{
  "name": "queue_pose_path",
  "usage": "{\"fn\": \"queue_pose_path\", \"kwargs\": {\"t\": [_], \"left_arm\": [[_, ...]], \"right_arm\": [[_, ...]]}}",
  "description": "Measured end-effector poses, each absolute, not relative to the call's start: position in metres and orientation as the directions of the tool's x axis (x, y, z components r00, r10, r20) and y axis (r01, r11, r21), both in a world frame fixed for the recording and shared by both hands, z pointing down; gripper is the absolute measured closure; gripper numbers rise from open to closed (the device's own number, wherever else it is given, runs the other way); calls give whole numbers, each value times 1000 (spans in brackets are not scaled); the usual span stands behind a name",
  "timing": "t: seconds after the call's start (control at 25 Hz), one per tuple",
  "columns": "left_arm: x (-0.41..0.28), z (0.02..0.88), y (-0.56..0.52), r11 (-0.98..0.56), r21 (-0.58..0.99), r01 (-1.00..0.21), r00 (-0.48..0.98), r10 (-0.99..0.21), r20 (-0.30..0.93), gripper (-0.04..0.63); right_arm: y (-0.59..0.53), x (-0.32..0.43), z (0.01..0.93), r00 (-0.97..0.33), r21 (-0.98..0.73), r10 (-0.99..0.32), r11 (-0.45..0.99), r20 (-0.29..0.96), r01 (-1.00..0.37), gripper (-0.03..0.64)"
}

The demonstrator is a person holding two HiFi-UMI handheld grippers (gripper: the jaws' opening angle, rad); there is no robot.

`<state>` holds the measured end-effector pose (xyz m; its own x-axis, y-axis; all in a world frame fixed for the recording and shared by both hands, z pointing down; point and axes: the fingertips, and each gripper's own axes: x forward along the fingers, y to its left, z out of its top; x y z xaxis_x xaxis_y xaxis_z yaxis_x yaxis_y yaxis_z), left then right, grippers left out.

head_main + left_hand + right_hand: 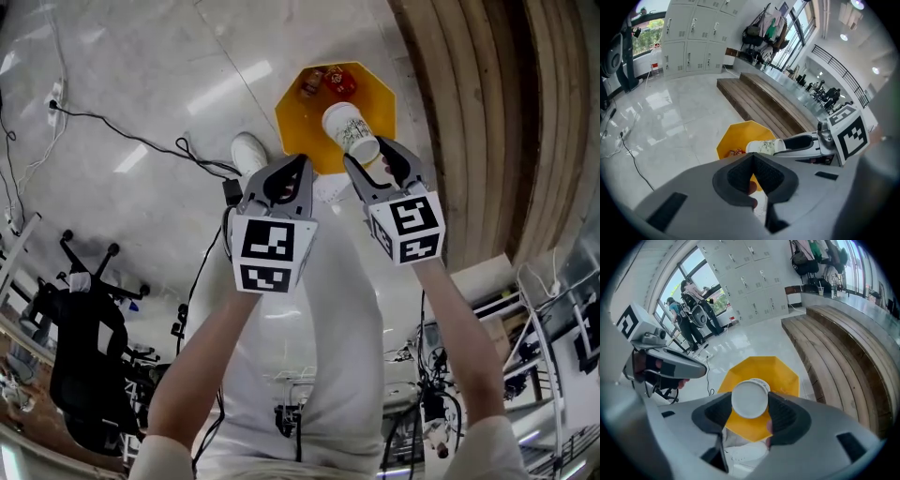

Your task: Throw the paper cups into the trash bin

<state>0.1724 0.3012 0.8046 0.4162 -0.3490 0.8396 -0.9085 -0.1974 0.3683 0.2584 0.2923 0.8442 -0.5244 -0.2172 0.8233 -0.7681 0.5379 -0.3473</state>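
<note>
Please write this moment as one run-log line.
left gripper: shut, empty | right gripper: shut on paper cup | position: over yellow trash bin, not released

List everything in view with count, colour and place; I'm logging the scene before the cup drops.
paper cup: one, white, clamped in the right gripper above the trash bin
trash bin: one, yellow, on the floor
wrappers: about two, red, inside the trash bin
wooden steps: one run, brown, right of the trash bin
cable: one, black, on the floor to the left
office chair: one, black, far left in the head view
shoe: one, white, left of the trash bin
left gripper: one, grey, jaws together, empty
right gripper: one, grey, jaws on the paper cup
</note>
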Motion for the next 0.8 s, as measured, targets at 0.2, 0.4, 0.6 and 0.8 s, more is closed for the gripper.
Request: {"fn": "queue_pose_path", "kwargs": {"t": [0.2,0.4,0.6,0.8], "left_arm": [[181,827,293,-229,373,-899,432,-336,837,589],[187,857,288,-239,381,-893,441,-308,843,589],[186,877,291,-254,368,-895,432,-282,857,589],[191,872,290,-266,376,-888,444,-277,852,589]], "right_arm": [[288,255,861,-516,-350,-221,515,828,-782,368],[281,255,879,-487,-345,-241,456,839,-820,368],[284,258,893,-474,-348,-231,428,850,-834,368],[283,261,892,-487,-368,-229,415,843,-832,353]]}}
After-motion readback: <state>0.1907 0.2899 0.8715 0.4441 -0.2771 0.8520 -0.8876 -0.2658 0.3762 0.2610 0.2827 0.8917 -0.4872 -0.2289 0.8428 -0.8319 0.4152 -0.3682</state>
